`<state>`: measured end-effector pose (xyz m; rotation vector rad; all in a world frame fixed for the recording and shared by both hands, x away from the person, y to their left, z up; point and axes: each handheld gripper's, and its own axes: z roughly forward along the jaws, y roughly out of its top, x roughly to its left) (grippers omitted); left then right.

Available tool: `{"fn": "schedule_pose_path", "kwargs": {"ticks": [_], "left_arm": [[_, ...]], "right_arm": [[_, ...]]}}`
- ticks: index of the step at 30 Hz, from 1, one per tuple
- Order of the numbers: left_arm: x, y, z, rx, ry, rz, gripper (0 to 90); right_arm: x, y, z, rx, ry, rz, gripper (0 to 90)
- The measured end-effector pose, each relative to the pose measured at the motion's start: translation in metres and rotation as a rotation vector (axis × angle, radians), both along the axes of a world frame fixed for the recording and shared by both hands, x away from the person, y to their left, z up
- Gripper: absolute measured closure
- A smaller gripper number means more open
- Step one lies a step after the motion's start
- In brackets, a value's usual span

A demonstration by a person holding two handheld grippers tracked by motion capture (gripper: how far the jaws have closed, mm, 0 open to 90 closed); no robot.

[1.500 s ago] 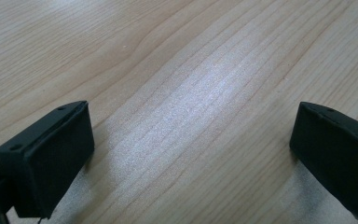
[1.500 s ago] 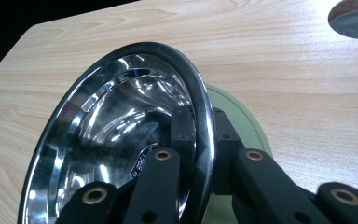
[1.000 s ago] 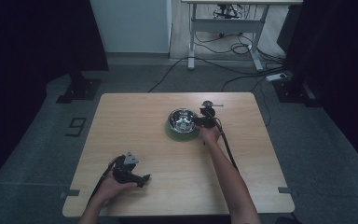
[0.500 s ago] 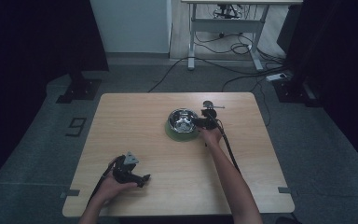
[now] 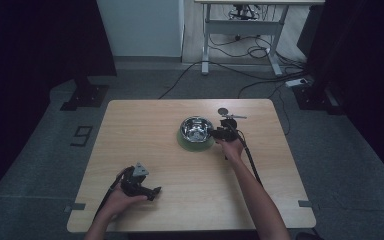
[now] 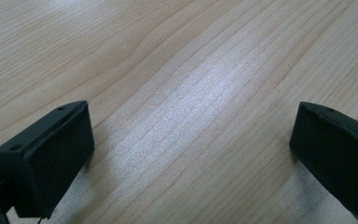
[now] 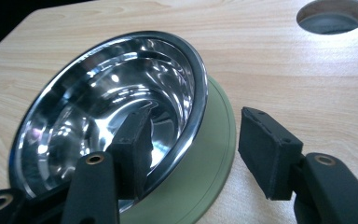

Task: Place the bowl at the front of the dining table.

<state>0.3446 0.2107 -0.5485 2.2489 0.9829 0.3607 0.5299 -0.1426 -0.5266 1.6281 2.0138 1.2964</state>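
While the left gripper [image 5: 141, 184] rests open on the surface [image 5: 145, 130], the right gripper [image 7: 191, 149] straddles the bowl [image 7: 107, 116] rim, open.

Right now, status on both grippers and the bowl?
Right gripper open, jaws straddling the steel bowl's rim, one inside, one outside. Left gripper open, low over bare table. Bowl upright, nothing in the way.

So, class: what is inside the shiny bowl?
One jaw of the right gripper reaches inside the bowl; otherwise bare shiny metal. That jaw hides a small patch of the near wall.
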Motion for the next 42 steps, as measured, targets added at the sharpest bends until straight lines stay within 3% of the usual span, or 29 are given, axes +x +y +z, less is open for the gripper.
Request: {"fn": "schedule_pose_path", "kwargs": {"ticks": [11, 25, 33, 42], "left_arm": [[0.0, 0.0, 0.0, 0.0, 0.0, 0.0, 0.0], [0.0, 0.0, 0.0, 0.0, 0.0, 0.001, 0.0], [0.0, 0.0, 0.0, 0.001, 0.0, 0.002, 0.0], [0.0, 0.0, 0.0, 0.001, 0.0, 0.003, 0.0]], "right_arm": [[-0.016, -0.01, 0.013, 0.001, -0.028, 0.054, 42.4], [-0.052, -0.026, 0.029, 0.006, -0.044, 0.124, 39.5], [-0.074, -0.037, 0.035, -0.018, -0.057, 0.143, 38.3], [-0.098, -0.053, 0.034, -0.008, -0.045, 0.145, 37.4]]}}
